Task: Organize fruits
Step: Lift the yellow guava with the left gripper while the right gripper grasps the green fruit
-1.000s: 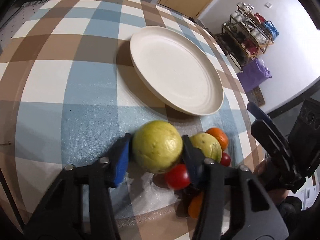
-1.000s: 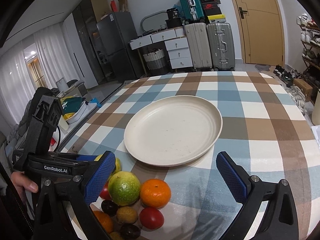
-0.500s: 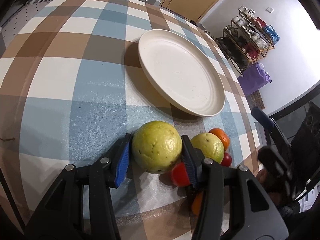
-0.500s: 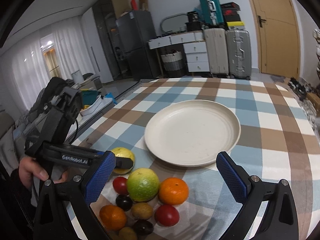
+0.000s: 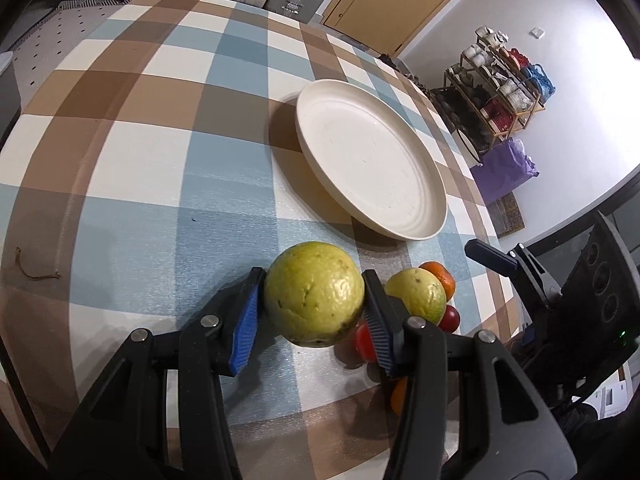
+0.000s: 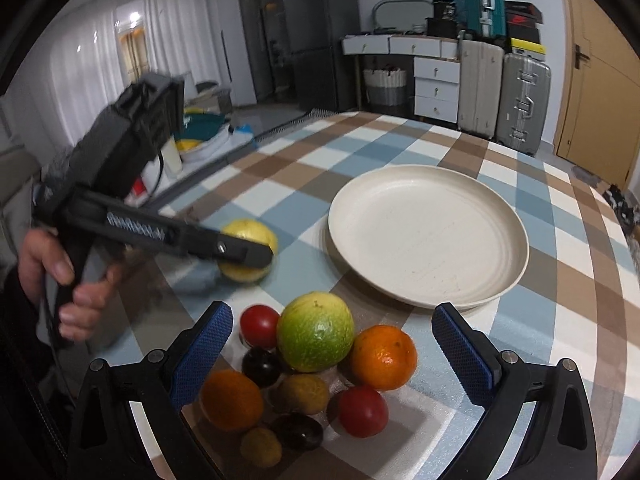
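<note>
My left gripper (image 5: pixel 314 312) is shut on a yellow-green guava (image 5: pixel 314 294) and holds it just above the checked tablecloth, short of the empty cream plate (image 5: pixel 368 160). In the right wrist view the same guava (image 6: pixel 248 250) shows in the left gripper's black fingers. My right gripper (image 6: pixel 332 354) is open over a pile of fruit: a green guava (image 6: pixel 316 338), an orange (image 6: pixel 384 356), red tomatoes (image 6: pixel 260 320), dark plums (image 6: pixel 262 366) and small brown fruits. The plate (image 6: pixel 428 232) lies beyond the pile.
The round table has a brown, blue and white checked cloth (image 5: pixel 160 140). A small twig (image 5: pixel 36 272) lies at its left. Suitcases (image 6: pixel 524 100), drawers and a fridge stand behind the table; a shoe rack (image 5: pixel 496 92) stands at the right wall.
My left gripper has lifted the yellow-green guava away from the pile and pulled back a little. My right gripper has drawn back and now frames the fruit pile.
</note>
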Demonstrator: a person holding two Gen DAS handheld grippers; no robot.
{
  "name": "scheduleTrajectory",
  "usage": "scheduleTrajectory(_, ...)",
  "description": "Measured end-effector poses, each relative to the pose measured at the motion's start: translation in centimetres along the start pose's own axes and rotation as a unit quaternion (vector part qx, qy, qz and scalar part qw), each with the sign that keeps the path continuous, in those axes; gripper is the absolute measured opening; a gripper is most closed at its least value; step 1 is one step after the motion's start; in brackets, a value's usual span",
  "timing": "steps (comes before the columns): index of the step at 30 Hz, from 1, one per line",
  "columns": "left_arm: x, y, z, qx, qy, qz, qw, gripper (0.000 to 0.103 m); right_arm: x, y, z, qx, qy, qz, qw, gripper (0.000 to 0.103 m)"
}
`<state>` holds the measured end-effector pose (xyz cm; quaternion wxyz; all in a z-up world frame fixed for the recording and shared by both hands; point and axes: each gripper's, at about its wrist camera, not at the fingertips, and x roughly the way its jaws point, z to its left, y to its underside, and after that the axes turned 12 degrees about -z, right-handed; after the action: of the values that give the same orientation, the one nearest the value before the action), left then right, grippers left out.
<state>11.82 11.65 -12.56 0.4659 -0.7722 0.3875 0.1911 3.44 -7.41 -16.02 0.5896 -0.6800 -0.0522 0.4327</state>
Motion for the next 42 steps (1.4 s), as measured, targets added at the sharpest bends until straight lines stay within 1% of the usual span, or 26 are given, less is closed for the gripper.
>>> scheduleTrajectory(4, -0.3, 0.1, 0.6, -0.006, -0.001, -0.002, 1.0, 0.045, 0.7, 0.1, 0.5, -0.036, 0.003, 0.022, 0.999, 0.093)
scheduleTrajectory(7, -0.4, 0.2, 0.7, -0.006, -0.001, -0.001, 1.0, 0.045, 1.4, 0.2, 0.5, -0.055, 0.002, 0.045, 0.997, 0.082)
scheduleTrajectory(14, -0.4, 0.1, 0.8, -0.006, 0.002, 0.0, 1.0, 0.045, 2.4, 0.6, 0.9, -0.083, -0.003, 0.082, 0.993, 0.075)
scheduleTrajectory(18, -0.4, 0.1, 0.8, -0.006, 0.0, 0.002, 1.0, 0.045, 2.7, 0.5, 1.3, -0.094, -0.004, 0.087, 0.992, 0.073)
scheduleTrajectory(21, -0.2, 0.2, 0.9, -0.005, -0.003, 0.005, 1.0, 0.045, 3.0, 0.4, 1.7, -0.103, -0.001, 0.088, 0.991, 0.067)
scheduleTrajectory(24, -0.1, 0.2, 0.9, -0.006, -0.005, 0.005, 1.0, 0.045, 3.1, 0.2, 2.1, -0.117, -0.007, 0.094, 0.989, 0.052)
scheduleTrajectory(26, -0.1, 0.2, 0.9, -0.006, -0.004, 0.005, 1.0, 0.045, 3.1, 0.2, 2.4, -0.13, -0.002, 0.099, 0.987, 0.051)
scheduleTrajectory(29, -0.1, 0.2, 0.8, -0.004, -0.002, 0.005, 1.0, 0.045, 3.1, 0.2, 2.4, -0.134, 0.0, 0.1, 0.986, 0.051)
scheduleTrajectory(32, -0.1, 0.2, 0.7, -0.003, -0.002, 0.004, 1.0, 0.045, 3.0, 0.2, 2.2, -0.127, 0.003, 0.093, 0.987, 0.051)
scheduleTrajectory(34, -0.2, 0.1, 0.5, -0.002, -0.002, 0.003, 1.0, 0.045, 2.5, 0.0, 1.9, -0.114, 0.006, 0.079, 0.99, 0.051)
scheduleTrajectory(40, -0.1, -0.4, 0.1, 0.001, -0.003, -0.001, 1.0, 0.045, 1.0, -0.9, -0.2, -0.034, -0.002, 0.038, 0.999, 0.051)
scheduleTrajectory(42, 0.1, -0.6, -0.1, 0.001, -0.004, 0.001, 1.0, 0.045, 0.4, -1.0, -1.3, 0.008, -0.007, 0.02, 1.0, 0.051)
